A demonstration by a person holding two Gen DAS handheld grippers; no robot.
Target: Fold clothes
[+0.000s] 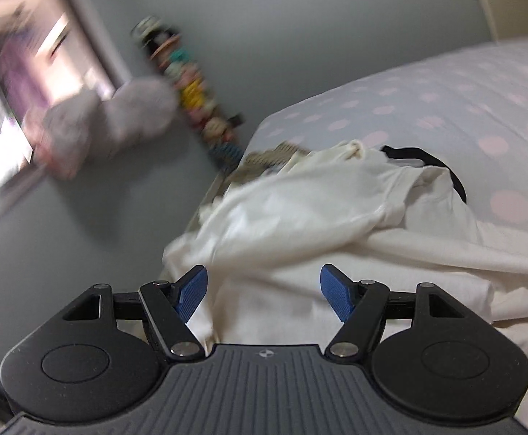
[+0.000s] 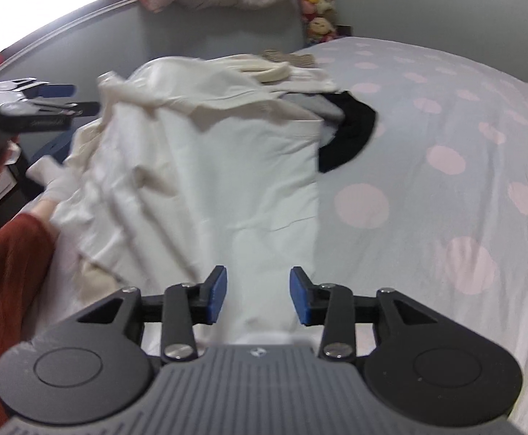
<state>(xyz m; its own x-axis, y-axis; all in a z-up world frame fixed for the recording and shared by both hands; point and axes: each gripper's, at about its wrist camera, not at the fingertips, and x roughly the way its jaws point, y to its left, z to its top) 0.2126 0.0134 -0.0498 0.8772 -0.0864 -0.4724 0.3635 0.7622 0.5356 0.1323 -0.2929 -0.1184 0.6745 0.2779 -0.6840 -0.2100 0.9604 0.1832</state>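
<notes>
Two grippers hover over a bed (image 2: 445, 116), both with jaws spread wide and holding nothing. The left gripper (image 1: 263, 291) points across the near part of the pile toward the wall; it also shows side-on at the left of the right wrist view, just beside the pile's upper left edge. The right gripper (image 2: 258, 295) sits above the lower end of a white garment (image 2: 227, 166).

The white garment lies on the bed's left portion, partly smoothed, with a straight right edge running away from the right gripper. A cream garment (image 2: 209, 87) is bunched across its far end. A black item (image 2: 351, 134) and a grey item (image 2: 314, 105) lie partly under the far right corner.

Handling, as judged:
- The fabric appears thin, light and limp. It will sag and drape when lifted and will not hold a shape.
- It is not fragile. A single-layer pinch may slip, so grip on a hem or seam.
- Best grip points are the near hem corners of the white garment, one per gripper, so the cloth lifts evenly.
- Remove the cream garment first, otherwise it will drag along.
</notes>
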